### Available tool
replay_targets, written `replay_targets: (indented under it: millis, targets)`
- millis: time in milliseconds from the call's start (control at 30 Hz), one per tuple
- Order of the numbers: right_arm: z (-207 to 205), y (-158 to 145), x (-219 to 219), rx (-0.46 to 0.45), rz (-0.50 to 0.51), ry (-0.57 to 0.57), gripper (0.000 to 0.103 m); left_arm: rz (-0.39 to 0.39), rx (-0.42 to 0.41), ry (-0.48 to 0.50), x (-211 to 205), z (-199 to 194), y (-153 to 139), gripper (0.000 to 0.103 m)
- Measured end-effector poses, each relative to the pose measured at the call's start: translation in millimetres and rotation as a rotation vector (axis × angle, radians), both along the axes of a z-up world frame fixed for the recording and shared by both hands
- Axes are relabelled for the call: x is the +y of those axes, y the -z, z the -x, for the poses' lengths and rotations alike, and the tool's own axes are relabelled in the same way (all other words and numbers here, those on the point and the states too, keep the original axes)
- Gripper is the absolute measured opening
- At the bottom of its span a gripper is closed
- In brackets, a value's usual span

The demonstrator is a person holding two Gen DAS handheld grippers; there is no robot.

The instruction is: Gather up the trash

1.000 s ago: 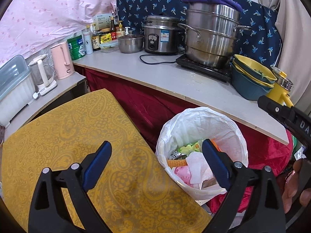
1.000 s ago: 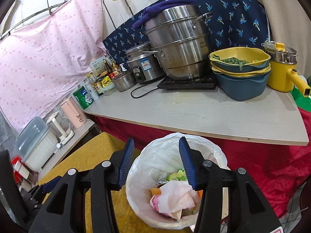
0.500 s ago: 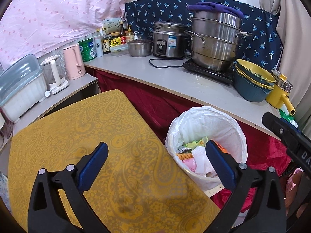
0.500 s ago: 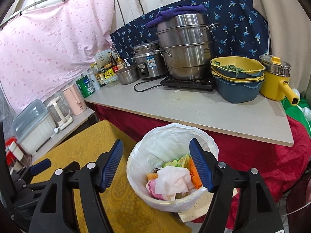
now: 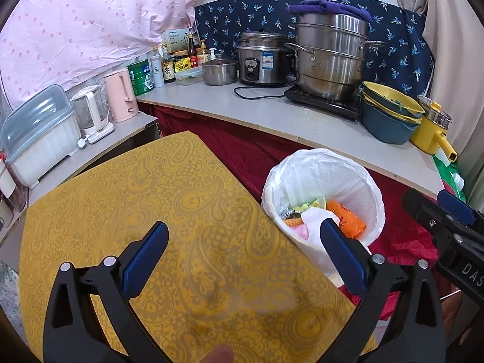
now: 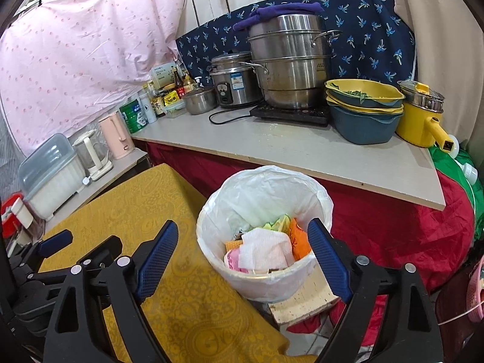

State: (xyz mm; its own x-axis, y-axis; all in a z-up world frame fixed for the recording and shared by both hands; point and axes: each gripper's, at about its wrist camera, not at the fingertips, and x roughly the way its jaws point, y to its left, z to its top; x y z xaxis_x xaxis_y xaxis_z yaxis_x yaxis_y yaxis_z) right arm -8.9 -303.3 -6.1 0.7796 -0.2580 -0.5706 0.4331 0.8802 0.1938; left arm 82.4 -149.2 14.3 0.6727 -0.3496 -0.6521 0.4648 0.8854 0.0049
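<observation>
A white bin lined with a plastic bag (image 5: 323,166) (image 6: 266,187) stands beside the yellow paisley table (image 5: 169,199) (image 6: 145,211). Inside lie a white tissue (image 6: 266,249), an orange wrapper (image 6: 298,239) and green and pink scraps. My left gripper (image 5: 242,251) is open and empty above the table's right part. My right gripper (image 6: 242,248) is open and empty, held above and in front of the bin. It also shows at the right edge of the left wrist view (image 5: 447,220).
A grey counter (image 6: 302,151) over a red cloth carries a steamer pot (image 6: 290,60), rice cooker (image 6: 233,81), stacked bowls (image 6: 363,112), yellow pot (image 6: 420,118) and bottles. A lower shelf holds a pink kettle (image 5: 119,93) and plastic box (image 5: 36,139). The bin stands on a wooden board (image 6: 302,302).
Both grippers have pulled back and up from the bin. The right gripper's jaws have opened wider. The tissue lies in the bin.
</observation>
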Motion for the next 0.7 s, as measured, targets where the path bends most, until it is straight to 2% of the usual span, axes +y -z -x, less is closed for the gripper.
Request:
replay_targets:
  millis: [67,133,700]
  targets:
    - [3.3,2.9,2.0,0.007,0.004,0.001,0.086,-0.009,0.001,0.003,1.1,4.0,2.4,0.096]
    - [6.8,6.2,4.2,0.012,0.004,-0.002,0.097,-0.018,0.001,-0.003,3.2,7.2,4.9,0.096]
    - [31.3,35.3,19.0,0.091,0.064,-0.005,0.097,-0.049,0.013,0.003,8.7,31.1,23.5,0.096]
